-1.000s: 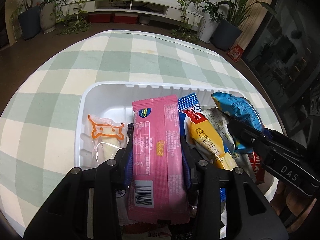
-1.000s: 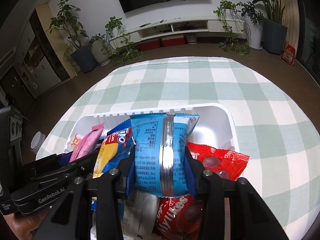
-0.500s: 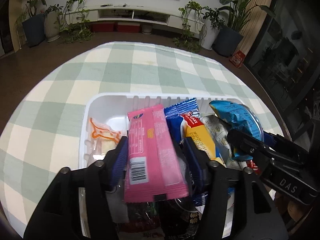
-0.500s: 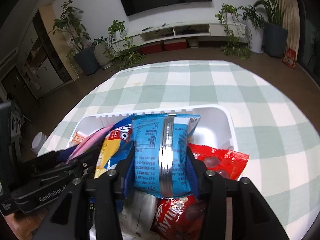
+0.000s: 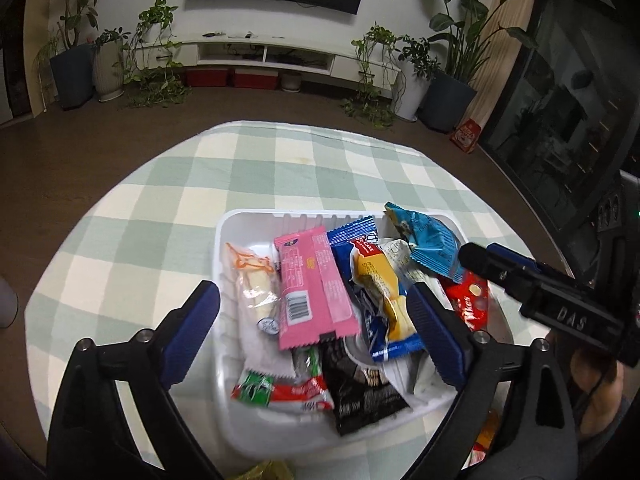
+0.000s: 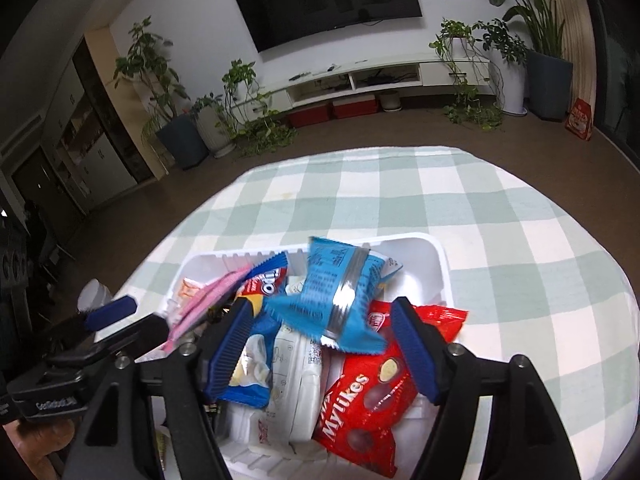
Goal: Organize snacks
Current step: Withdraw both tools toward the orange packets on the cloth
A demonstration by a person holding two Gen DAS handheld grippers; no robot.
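Note:
A white tray [image 5: 240, 216] on the checked table holds a pile of snack packets. A pink packet [image 5: 312, 284] lies in it, below and between the fingers of my left gripper [image 5: 314, 320]. Those jaws are opening, and the blue pads stand well clear of the packet. In the right wrist view a light blue packet [image 6: 340, 292] rests tilted on the pile over a red Mylikes bag [image 6: 368, 396]. My right gripper [image 6: 324, 344] is opening too, with neither pad touching the packet. Each gripper shows at the edge of the other's view.
An Oreo packet [image 6: 264, 284], a white packet [image 6: 296, 368], a black packet [image 5: 360, 392] and a green-and-red packet [image 5: 280, 392] also lie in the tray. The round table [image 5: 280, 160] drops to brown floor all around. A hand [image 5: 596, 400] holds the right gripper.
Both grippers have opened and drawn up and back from the tray. The pink packet left the left jaws and lies in the tray; the light blue packet dropped from the right jaws onto the pile.

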